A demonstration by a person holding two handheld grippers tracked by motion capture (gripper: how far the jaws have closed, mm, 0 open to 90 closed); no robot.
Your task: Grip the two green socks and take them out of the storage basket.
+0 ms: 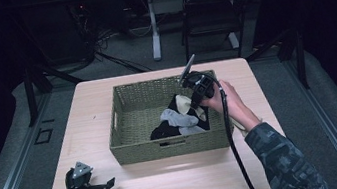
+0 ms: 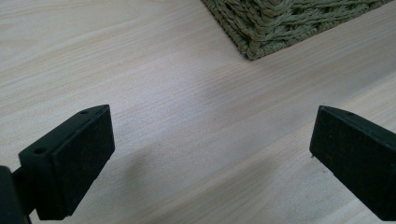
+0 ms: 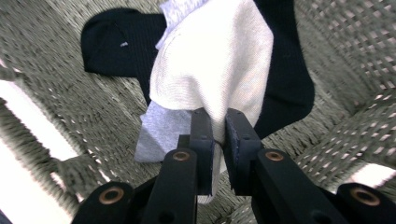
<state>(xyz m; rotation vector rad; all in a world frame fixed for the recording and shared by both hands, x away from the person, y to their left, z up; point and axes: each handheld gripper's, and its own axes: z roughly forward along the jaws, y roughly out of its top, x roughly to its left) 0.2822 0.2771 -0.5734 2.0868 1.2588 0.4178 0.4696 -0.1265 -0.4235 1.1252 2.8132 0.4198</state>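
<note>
Right gripper (image 1: pixel 197 101) inside the woven basket (image 1: pixel 137 149), toward its right side, jaws pinched nearly together on a fold of the cream sock (image 3: pixel 219 65). In the right gripper view, cream fabric squeezed between the 2 black pads, most of the sock spreading beyond the jaw tips, a little trailing below the pinch. In the high view, the same cream sock (image 1: pixel 184 103) just at the gripper's tips, above the rest of the pile.

Beneath and beside the cream one: a grey sock (image 3: pixel 161 130), partly covered, showing just left of the jaws in the right gripper view and near the middle of the basket in the high view (image 1: pixel 176 118). Black socks (image 3: pixel 121 44) under both, spread across the basket floor to either side of the cream sock; number of black pieces hard to tell, since overlapped.

Left gripper (image 1: pixel 100 186) on the wooden table (image 1: pixel 88 111), near the front left corner, well apart from the basket's contents. Jaws spread wide, nothing between them, bare tabletop (image 2: pixel 187 107) in the gap. A corner of the basket (image 2: pixel 280 23) ahead of it, apart from the jaws.

Count: 1 basket, 1 cream sock, 1 grey sock, black socks of uncertain number, 2 grippers, 1 table. Sleeve (image 1: pixel 280 158) of the right arm patterned in camouflage.
</note>
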